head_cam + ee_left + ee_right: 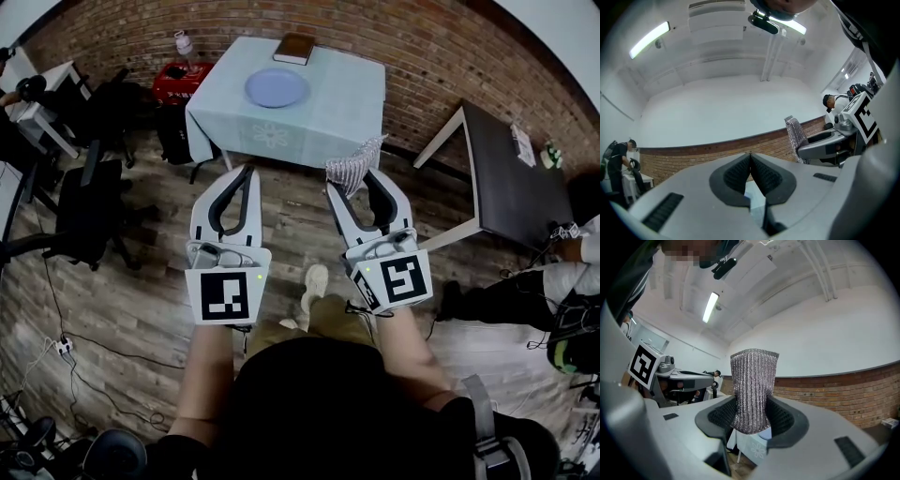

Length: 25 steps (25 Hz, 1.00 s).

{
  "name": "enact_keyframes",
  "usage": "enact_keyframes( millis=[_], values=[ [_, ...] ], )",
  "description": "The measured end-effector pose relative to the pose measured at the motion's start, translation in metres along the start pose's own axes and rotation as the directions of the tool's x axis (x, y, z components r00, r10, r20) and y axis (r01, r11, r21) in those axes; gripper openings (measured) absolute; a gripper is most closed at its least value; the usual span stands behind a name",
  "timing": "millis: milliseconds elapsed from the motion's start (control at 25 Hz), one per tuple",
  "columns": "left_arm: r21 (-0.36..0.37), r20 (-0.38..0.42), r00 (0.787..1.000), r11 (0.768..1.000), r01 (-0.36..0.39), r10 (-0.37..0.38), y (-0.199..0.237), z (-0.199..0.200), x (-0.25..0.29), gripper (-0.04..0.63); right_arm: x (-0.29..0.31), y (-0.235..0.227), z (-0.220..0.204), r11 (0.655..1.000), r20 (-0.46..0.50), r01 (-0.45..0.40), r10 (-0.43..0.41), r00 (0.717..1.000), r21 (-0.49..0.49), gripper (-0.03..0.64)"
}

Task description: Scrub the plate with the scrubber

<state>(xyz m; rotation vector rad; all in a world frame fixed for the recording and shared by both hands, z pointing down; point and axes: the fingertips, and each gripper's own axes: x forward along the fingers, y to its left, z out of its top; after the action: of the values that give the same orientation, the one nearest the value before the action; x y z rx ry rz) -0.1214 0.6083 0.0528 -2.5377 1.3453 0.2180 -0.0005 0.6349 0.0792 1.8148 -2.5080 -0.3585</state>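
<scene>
Found left claw [246, 178] pinched fully together, gripping nothing; found right claw [356, 184] clamped on the lower part of the scrubber [354, 161], with most of the mesh standing free above the pads. Judged that floppy free length liable to fold or pull loose under scrubbing pressure. Located the plate [277, 87] far ahead on the cloth-covered surface [349, 105], well apart from both claws and lying loose; judged likely to slide or spin, and to drag the cloth, if scrubbed without bracing by the empty claw. Noted book [294, 49] beyond the plate at the far edge, exposed to a knock from any overreach. Counted: two claws, one scrubber, one plate, one surface beneath it, one book.
</scene>
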Motion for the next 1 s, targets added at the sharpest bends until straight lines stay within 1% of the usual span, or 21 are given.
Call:
enact_keyframes(
  millis=[280, 440, 560, 800, 920, 1000],
  values=[
    [0.023, 0.018, 1.0, 1.0, -0.009, 0.009, 0.012, -0.009, 0.018, 0.025, 0.024, -0.008, -0.005, 1.0, 0.039, -0.007, 0.007, 0.999, 0.005, 0.224],
    [0.055, 0.021, 0.999, 0.998, -0.026, 0.025, 0.015, -0.027, 0.034, 0.025, 0.042, -0.016, -0.023, 1.0, 0.067, -0.025, 0.023, 0.997, 0.016, 0.224],
    [0.079, 0.006, 0.999, 0.996, -0.04, 0.039, 0.022, -0.042, 0.051, 0.025, 0.061, -0.026, -0.038, 0.999, 0.071, -0.043, 0.04, 0.997, 0.031, 0.224],
    [0.1, -0.015, 0.998, 0.993, -0.067, 0.069, 0.044, -0.063, 0.104, 0.025, 0.114, -0.057, -0.055, 0.997, 0.073, -0.074, 0.071, 0.995, 0.037, 0.224],
    [0.091, -0.017, 0.996, 0.992, -0.083, 0.085, 0.055, -0.069, 0.141, 0.025, 0.148, -0.081, -0.055, 0.996, 0.078, -0.088, 0.086, 0.993, 0.024, 0.224],
    [0.098, -0.02, 0.996, 0.991, -0.089, 0.091, 0.061, -0.073, 0.168, 0.025, 0.17, -0.101, -0.057, 0.995, 0.077, -0.095, 0.093, 0.993, 0.021, 0.224]
  ],
)
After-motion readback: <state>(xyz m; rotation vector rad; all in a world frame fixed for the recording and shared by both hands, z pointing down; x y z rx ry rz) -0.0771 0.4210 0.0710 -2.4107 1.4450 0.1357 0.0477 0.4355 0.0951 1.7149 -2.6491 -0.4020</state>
